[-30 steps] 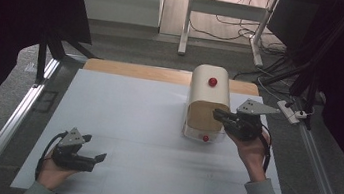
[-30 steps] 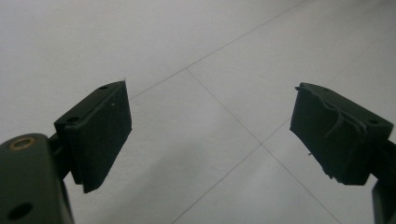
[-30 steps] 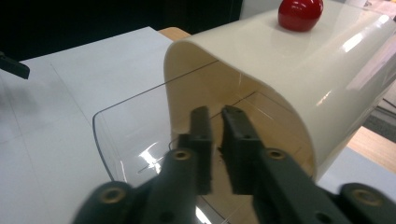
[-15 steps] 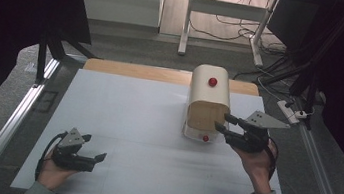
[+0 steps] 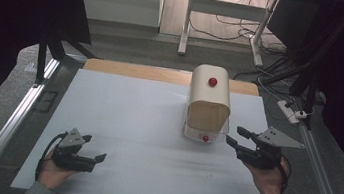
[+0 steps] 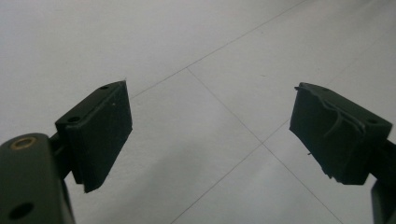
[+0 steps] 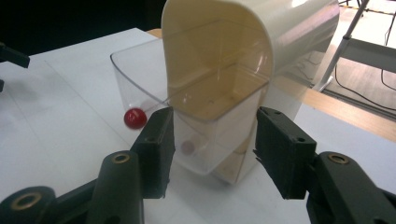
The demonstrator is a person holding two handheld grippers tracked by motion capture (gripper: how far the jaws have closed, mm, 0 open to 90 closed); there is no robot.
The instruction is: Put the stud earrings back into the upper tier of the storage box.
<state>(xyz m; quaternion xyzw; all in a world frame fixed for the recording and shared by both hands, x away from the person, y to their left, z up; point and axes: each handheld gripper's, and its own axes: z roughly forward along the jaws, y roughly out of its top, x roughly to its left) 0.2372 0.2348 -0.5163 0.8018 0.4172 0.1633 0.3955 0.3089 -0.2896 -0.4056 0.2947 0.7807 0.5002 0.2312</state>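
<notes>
The cream bin (image 5: 209, 102) stands just beyond the wide-spread right tool (image 5: 241, 138).

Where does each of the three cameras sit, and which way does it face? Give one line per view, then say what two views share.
High view: above the person's side, facing forward and down on the white table; both hands and forearms show.
Left gripper view: on the left gripper, facing bare tabletop; open jaws.
Right gripper view: on the right gripper, facing the cream box and its clear drawer; open jaws.
Shared: high and right gripper views both show the box.
</notes>
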